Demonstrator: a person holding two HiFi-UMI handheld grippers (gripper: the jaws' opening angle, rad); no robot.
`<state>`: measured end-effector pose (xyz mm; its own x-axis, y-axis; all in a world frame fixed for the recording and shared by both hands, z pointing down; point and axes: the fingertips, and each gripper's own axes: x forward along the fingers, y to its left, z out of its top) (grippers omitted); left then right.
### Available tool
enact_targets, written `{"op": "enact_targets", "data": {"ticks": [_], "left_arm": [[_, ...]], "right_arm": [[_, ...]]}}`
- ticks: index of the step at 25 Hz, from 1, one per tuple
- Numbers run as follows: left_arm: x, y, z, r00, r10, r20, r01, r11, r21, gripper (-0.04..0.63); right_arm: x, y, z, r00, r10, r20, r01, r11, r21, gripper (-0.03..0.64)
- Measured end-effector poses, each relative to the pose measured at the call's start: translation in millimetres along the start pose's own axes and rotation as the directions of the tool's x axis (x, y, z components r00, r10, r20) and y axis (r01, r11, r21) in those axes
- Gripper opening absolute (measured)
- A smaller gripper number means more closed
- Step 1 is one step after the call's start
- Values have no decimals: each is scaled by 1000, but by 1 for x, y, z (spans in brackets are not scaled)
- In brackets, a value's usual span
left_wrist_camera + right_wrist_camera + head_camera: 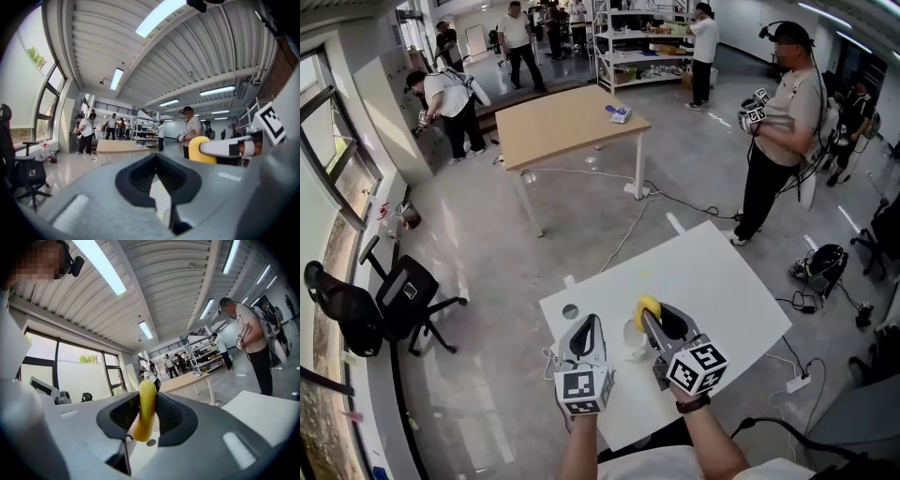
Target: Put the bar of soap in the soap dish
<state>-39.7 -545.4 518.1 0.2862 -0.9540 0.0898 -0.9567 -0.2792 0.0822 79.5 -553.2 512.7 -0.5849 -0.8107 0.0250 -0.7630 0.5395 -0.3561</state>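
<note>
My right gripper [649, 317] is shut on a yellow bar of soap [647, 306], which stands on edge between its black pads [171, 416] in the right gripper view, soap [146, 404]. It hovers over the near part of the white table [722, 281]. A pale, see-through dish [635, 343] lies on the table just below and left of the soap, between the two grippers. My left gripper [592, 322] is beside it to the left, its tips together with nothing held. In the left gripper view [157, 157] the soap [199, 150] shows at the right.
A round grey spot [570, 310] marks the white table's left part. Beyond stand a wooden table [567, 122], a black office chair [403, 300] at the left window, and a person [783, 122] holding grippers at the right. Cables and a power strip [797, 382] lie on the floor.
</note>
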Motion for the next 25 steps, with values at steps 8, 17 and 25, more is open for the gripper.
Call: {"op": "enact_targets", "data": {"ticks": [8, 17, 25], "left_arm": [[10, -16, -35, 998, -44, -45, 43, 999, -16, -2], [12, -20, -83, 990, -61, -127, 56, 998, -40, -2], [6, -16, -117, 979, -59, -193, 53, 998, -40, -2]], "right_arm": [[-12, -29, -45, 995, -49, -81, 55, 996, 68, 112], [-15, -43, -107, 977, -65, -201, 88, 990, 108, 112], [-5, -53, -170, 952, -65, -300, 83, 995, 48, 114]]}}
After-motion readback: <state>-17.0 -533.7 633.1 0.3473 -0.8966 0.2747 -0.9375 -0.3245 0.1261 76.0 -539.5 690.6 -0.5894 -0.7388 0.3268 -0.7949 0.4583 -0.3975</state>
